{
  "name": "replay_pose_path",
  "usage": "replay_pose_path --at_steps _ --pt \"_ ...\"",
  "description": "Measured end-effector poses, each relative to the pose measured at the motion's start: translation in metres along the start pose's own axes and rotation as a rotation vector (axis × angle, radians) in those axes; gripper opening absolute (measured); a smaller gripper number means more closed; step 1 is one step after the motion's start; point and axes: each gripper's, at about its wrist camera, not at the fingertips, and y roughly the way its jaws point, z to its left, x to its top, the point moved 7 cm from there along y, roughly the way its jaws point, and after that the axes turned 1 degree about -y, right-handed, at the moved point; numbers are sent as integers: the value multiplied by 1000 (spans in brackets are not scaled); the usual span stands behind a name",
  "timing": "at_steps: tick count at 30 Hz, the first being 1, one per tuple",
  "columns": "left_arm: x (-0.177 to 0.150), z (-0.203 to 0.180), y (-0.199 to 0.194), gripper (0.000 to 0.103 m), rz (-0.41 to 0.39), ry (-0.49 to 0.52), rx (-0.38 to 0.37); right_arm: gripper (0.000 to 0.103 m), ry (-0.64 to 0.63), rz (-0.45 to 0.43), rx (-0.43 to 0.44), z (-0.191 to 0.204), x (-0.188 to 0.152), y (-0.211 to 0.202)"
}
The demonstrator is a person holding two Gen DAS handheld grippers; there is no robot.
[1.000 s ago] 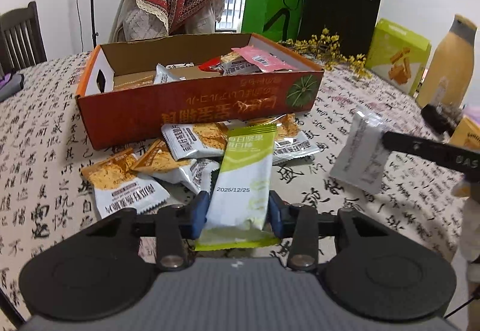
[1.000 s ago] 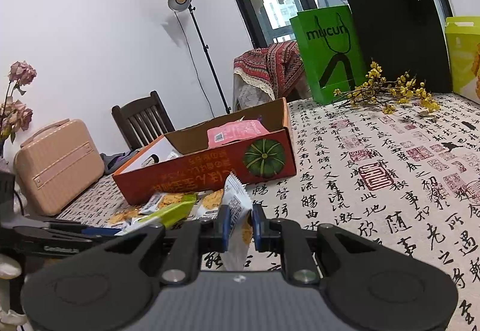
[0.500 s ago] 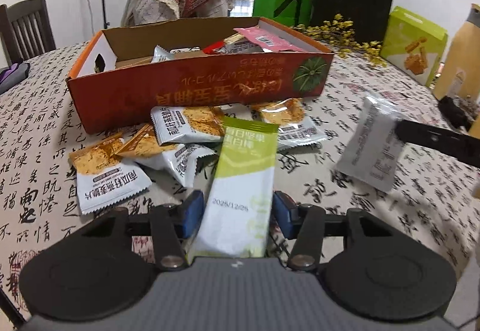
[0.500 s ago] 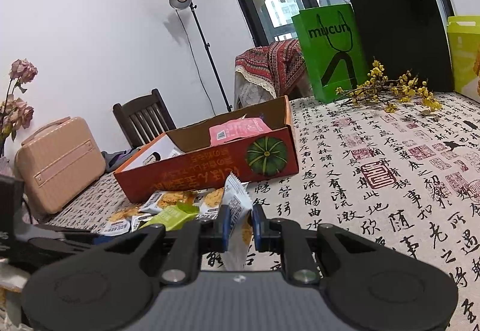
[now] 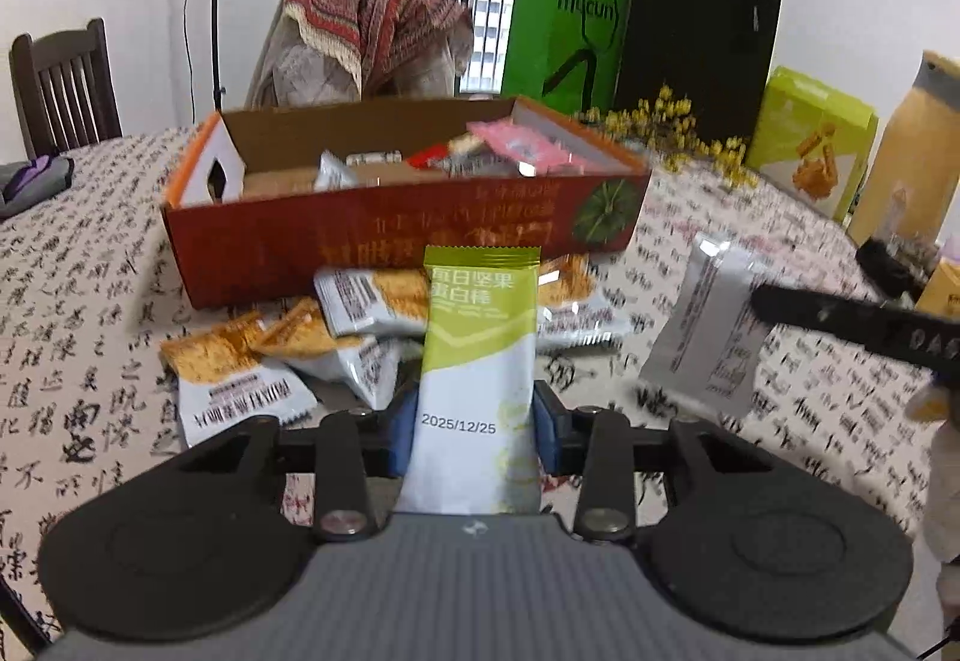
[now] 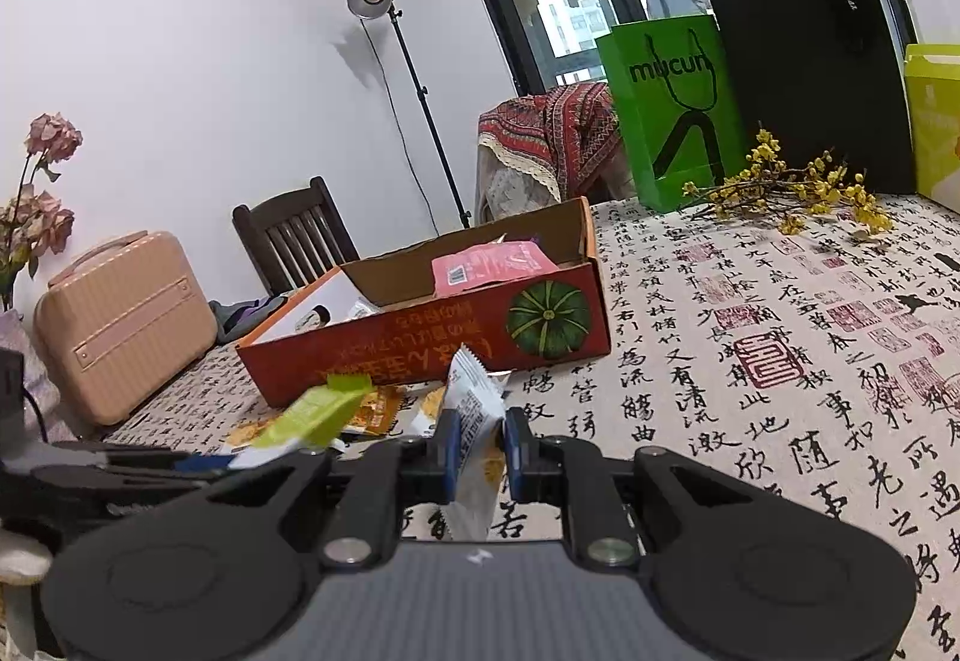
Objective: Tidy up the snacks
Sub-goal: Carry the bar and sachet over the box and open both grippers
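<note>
My left gripper (image 5: pixel 474 436) is shut on a green-and-white nut bar packet (image 5: pixel 477 361), held upright above the table, in front of the red cardboard box (image 5: pixel 384 235). The box holds a pink packet (image 5: pixel 522 148) and other snacks. Several cracker packets (image 5: pixel 240 361) lie on the table before the box. My right gripper (image 6: pixel 480 445) is shut on a white cracker packet (image 6: pixel 474 421); it shows in the left wrist view (image 5: pixel 708 325) at the right. The green packet shows in the right wrist view (image 6: pixel 312 412) too.
A green bag (image 5: pixel 564 37), a black bag (image 5: pixel 696 49), yellow flowers (image 5: pixel 678 133), a lime box (image 5: pixel 810 139) and a tan bottle (image 5: pixel 906 151) stand behind and right. A chair (image 6: pixel 294 235) and a pink case (image 6: pixel 120 313) are at the left.
My left gripper has risen and moved toward the box with the green packet. My right gripper keeps hold of the white packet and has barely moved.
</note>
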Motion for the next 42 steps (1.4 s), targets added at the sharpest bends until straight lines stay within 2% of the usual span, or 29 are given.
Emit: replay_pose_path --at_steps 8,18,23,30,37,42 --pt "29 1 -16 39 -99 -24 -12 15 -21 -39 13 12 20 3" --pt "86 12 -12 39 -217 -69 18 15 -42 -114 35 32 75 29" --pt "110 23 5 39 -210 -95 39 15 -39 -125 39 38 101 50" --pt "127 36 33 39 -211 -143 77 15 -37 -115 25 44 127 89" --pt "140 54 62 39 -220 -188 125 15 -7 -85 1 43 133 134" --pt "137 68 79 39 -223 -218 152 15 12 -77 -7 38 131 162"
